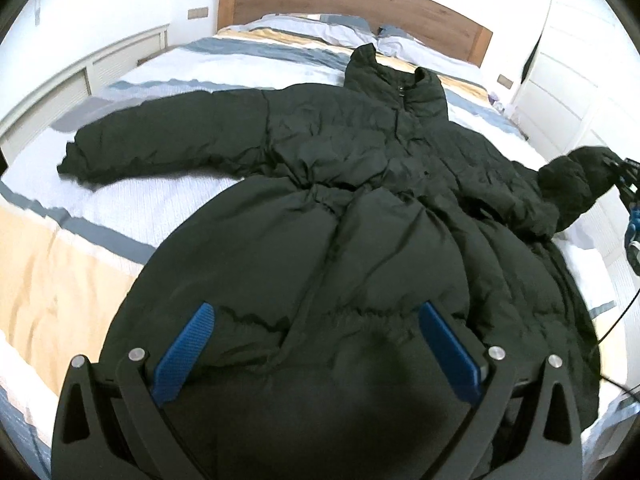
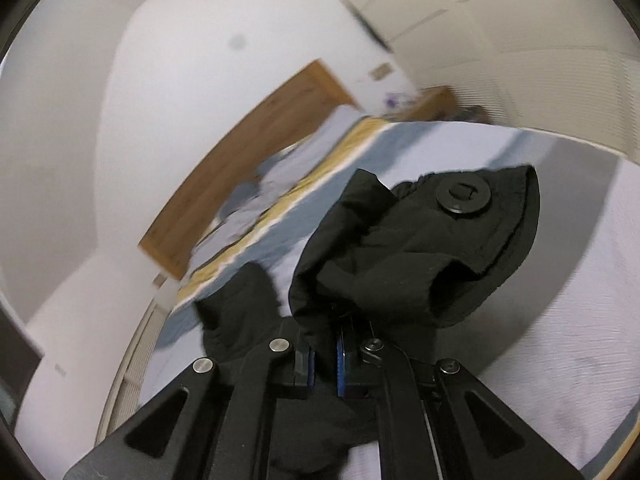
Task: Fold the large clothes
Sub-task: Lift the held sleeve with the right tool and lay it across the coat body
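On the far left of the left wrist view we see the striped bedcover (image 1: 72, 240) in white, blue and tan, with low white cabinets (image 1: 76, 80) along the wall beyond it. The black puffer coat (image 1: 360, 208) lies spread front-up across the bed, its collar toward the wooden headboard (image 1: 352, 4) and the pillows (image 1: 304, 26). Its left-hand sleeve (image 1: 160, 140) stretches out flat over the cover. Our left gripper (image 1: 316, 316) hangs over the coat's lower skirt with its blue-padded fingers (image 1: 188, 344) spread wide and nothing between them; we cannot tell whether they touch the fabric. Further right, the other sleeve's cuff (image 1: 572, 184) is lifted off the bed at the coat's right edge, where part of the right gripper (image 1: 628, 184) shows.

In the right wrist view the headboard (image 2: 240, 152) runs tilted across the left, the bedcover (image 2: 580, 280) fills the right. Our right gripper (image 2: 324, 356) is pinched tight on the cuff (image 2: 420, 264), which bunches above the fingers, a round black snap (image 2: 463, 197) showing on it. The view is blurred
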`<state>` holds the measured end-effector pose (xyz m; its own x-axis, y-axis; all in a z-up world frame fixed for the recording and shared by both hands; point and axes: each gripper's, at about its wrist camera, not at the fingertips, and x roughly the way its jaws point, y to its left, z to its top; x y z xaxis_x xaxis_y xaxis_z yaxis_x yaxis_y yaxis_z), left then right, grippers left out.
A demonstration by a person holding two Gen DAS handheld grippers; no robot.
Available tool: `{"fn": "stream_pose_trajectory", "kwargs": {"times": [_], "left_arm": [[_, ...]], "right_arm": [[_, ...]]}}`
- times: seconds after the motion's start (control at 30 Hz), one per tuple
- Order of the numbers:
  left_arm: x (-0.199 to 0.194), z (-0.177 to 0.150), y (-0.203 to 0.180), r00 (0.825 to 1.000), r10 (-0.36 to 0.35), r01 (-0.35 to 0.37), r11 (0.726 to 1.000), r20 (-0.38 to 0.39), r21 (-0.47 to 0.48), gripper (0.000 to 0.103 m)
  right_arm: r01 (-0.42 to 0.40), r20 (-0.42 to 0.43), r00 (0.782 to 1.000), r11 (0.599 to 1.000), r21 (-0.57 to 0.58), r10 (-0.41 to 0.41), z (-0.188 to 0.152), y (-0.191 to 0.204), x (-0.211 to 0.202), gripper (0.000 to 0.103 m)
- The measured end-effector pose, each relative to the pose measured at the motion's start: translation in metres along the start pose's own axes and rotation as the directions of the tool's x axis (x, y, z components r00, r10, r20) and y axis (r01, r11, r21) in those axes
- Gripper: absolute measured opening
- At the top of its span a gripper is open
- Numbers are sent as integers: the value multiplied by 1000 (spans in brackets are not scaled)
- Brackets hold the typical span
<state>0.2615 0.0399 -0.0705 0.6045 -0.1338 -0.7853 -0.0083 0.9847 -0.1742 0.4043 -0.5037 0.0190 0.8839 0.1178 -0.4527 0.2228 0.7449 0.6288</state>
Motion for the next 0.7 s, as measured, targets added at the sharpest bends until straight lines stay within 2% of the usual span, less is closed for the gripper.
{"fn": "stream_pose_trajectory", "kwargs": {"times": [0.17,0.37,0.53,0.7], "left_arm": [[-10,0,13,999,-28,29,999,20,-41,103],[-26,4,35,998,-32,36,996,50,-80,103],[-31,6,52,998,-13,19,994,62,-103,103],[-29,1,62,998,20,-13,993,58,-118,103]], "right_arm": [[-93,-73,994,990,-105,85,-32,73,4,8],[-188,-194,970,961,-201,149,-83,146,33,8],[-227,-291,944,944,-238,154,-131,170,54,8],[-223,-375,922,918,-328,90,-181,194,75,8]]}}
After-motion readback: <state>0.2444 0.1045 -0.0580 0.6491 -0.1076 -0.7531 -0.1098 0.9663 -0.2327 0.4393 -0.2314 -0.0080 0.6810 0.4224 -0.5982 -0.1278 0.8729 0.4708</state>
